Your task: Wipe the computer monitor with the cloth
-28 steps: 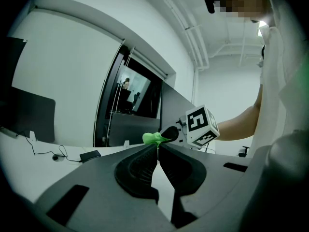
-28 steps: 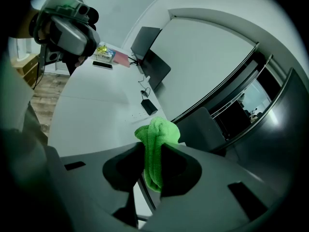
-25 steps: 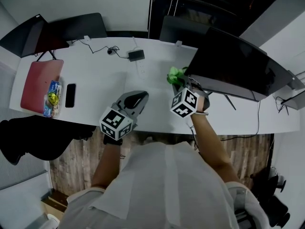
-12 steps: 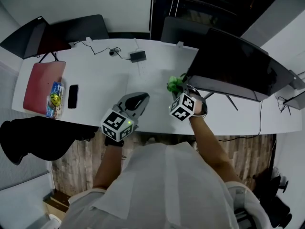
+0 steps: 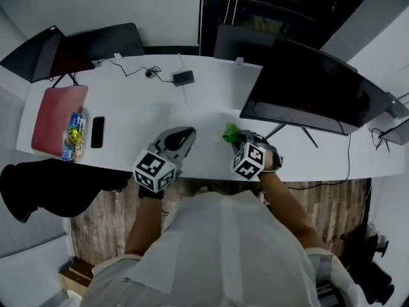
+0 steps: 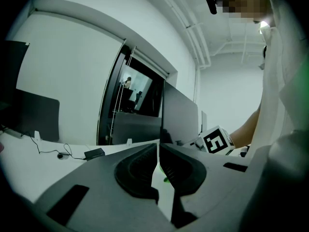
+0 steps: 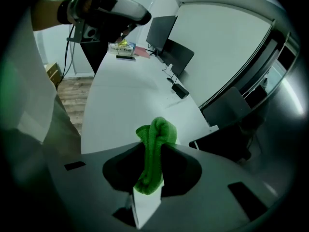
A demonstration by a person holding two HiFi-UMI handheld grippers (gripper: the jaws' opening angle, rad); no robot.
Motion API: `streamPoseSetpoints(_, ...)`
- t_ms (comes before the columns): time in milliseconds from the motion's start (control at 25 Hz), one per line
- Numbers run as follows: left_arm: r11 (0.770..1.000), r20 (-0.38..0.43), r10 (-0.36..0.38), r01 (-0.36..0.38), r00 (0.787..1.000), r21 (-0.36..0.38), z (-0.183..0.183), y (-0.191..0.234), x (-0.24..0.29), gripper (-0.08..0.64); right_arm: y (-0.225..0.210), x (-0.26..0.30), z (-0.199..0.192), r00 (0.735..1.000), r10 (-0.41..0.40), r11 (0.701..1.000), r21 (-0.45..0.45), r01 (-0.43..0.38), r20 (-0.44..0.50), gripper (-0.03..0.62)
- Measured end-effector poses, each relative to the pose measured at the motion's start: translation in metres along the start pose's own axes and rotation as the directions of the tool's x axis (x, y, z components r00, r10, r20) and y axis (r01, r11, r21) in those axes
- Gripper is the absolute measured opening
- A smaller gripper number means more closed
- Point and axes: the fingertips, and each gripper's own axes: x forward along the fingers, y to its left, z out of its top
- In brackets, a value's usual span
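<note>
Step in hand, as judged: cloth gripped and brought near, wiping stroke not yet on the screen. At left, grey two-jaw left gripper (image 6: 158,151) low over the long white desk (image 5: 134,101), pads drawn almost together with only a thin slit between and nothing in it; idle, likely no part in the wipe. Just right of it, right gripper (image 7: 153,146) clamped on the crumpled bright-green cloth (image 5: 230,133), one fold bulging out past the fingertips, a tail hanging down between the pads. Cloth held close above the desk, below and left of the lower left corner of the big black flat computer monitor (image 5: 307,91), near the glass but apart from it.

Next move, as a judgement: raise the cloth up and rightward, press the bulging fold flat to the dark panel, sweep across, keeping the hard jaw tips off the glass and the screen steady on its thin stand.

Counts, left to right:
- one tilted dark screen at the far-left corner (image 5: 32,50)
- one pink flat case (image 5: 54,110), probably a laptop though too small to be sure
- one yellow-and-blue packet (image 5: 72,133)
- one black phone (image 5: 97,131)
- one dark panel behind these (image 5: 108,38)
- one small black adapter (image 5: 183,77) with its cable
- two grippers
- one green cloth
- one further dark panel at back centre (image 5: 235,40)
- one large monitor facing the person
</note>
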Motion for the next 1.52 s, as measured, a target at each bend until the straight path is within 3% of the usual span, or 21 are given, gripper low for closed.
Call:
streamPoseSetpoints(160,1.000,-0.001,0.020,-0.020,1.000,0.002,-0.001,0.006,-0.008,0.029,-0.003,-0.031,-0.012,0.996,0.004,0.988,0.152,-0.017,0.088,0.071)
streamPoseSetpoints(240,0.999,0.002,0.036,-0.036,0.999,0.005,0.000,0.011,-0.013,0.029,-0.013,-0.053,-0.018,0.985,-0.027,0.959,0.284,-0.022,0.168,0.071)
streamPoseSetpoints(320,0.999,0.005,0.054,-0.054,0.999,0.005,0.001,0.016,-0.018,0.029,-0.029,-0.079,-0.021,0.957,-0.098,0.900,0.434,-0.032,0.273,0.071)
streamPoseSetpoints(360,0.998,0.007,0.062,-0.062,0.998,0.005,0.003,0.019,-0.020,0.029,-0.038,-0.093,-0.023,0.933,-0.149,0.857,0.513,-0.042,0.326,0.071)
streamPoseSetpoints(480,0.996,0.020,0.084,-0.085,0.996,0.008,0.008,0.025,-0.026,0.029,-0.066,-0.133,-0.033,0.837,-0.328,0.705,0.704,-0.093,0.439,0.071)
streamPoseSetpoints(520,0.996,0.027,0.091,-0.091,0.995,0.010,0.011,0.027,-0.027,0.029,-0.074,-0.144,-0.038,0.806,-0.380,0.667,0.739,-0.101,0.453,0.071)
streamPoseSetpoints(600,0.994,0.044,0.103,-0.104,0.994,0.016,0.018,0.032,-0.029,0.029,-0.089,-0.163,-0.048,0.762,-0.459,0.627,0.775,-0.086,0.456,0.071)
streamPoseSetpoints(680,0.993,0.058,0.114,-0.115,0.992,0.020,0.023,0.035,-0.030,0.029,-0.098,-0.176,-0.059,0.735,-0.512,0.605,0.794,-0.059,0.444,0.071)
streamPoseSetpoints(800,0.992,0.071,0.125,-0.127,0.990,0.024,0.028,0.039,-0.033,0.029,-0.100,-0.185,-0.069,0.717,-0.549,0.586,0.809,-0.036,0.430,0.071)
streamPoseSetpoints(920,0.989,0.082,0.146,-0.148,0.986,0.011,0.033,0.045,-0.037,0.029,-0.094,-0.187,-0.069,0.708,-0.557,0.594,0.804,-0.026,0.434,0.071)
streamPoseSetpoints(1200,0.988,0.093,0.155,-0.156,0.984,0.007,0.039,0.050,-0.041,0.029,-0.084,-0.186,-0.060,0.713,-0.538,0.621,0.783,-0.025,0.450,0.071)
streamPoseSetpoints(1520,0.989,0.088,0.146,-0.147,0.985,0.001,0.033,0.048,-0.041,0.029,-0.086,-0.191,-0.059,0.706,-0.548,0.617,0.787,-0.021,0.448,0.071)
